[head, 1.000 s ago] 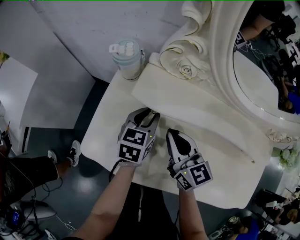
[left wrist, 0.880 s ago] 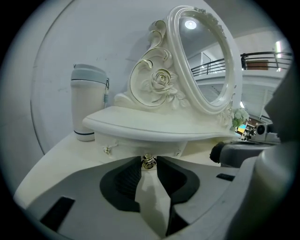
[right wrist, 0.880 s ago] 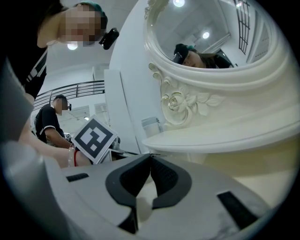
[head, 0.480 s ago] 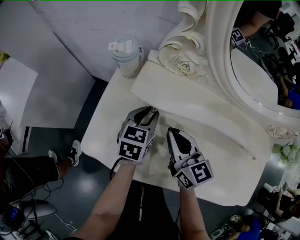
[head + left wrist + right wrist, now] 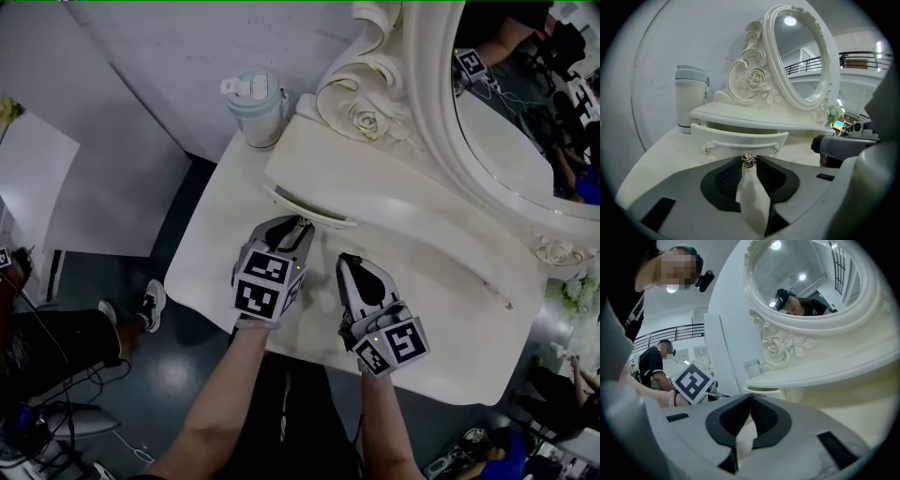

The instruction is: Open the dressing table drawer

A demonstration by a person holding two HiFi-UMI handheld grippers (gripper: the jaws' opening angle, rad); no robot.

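Observation:
The white dressing table's small drawer (image 5: 740,139) sits under the raised shelf (image 5: 403,202) and stands pulled out a little, with a dark gap behind its curved front (image 5: 305,210). My left gripper (image 5: 301,225) is shut on the drawer's small gold knob (image 5: 748,161), which is pinched between the jaw tips. My right gripper (image 5: 348,263) hovers over the tabletop just to the right, shut with nothing in it; in the right gripper view (image 5: 751,397) its tips meet.
A pale lidded tumbler (image 5: 255,110) stands at the table's back left corner, next to the carved rose scroll (image 5: 361,98). The oval mirror (image 5: 525,112) rises behind the shelf. The tabletop's (image 5: 211,258) front edge lies just under my hands.
The drawer front has come out from under the shelf, with a dark gap now showing behind it. My left gripper has drawn back slightly with the knob. The right gripper has stayed put.

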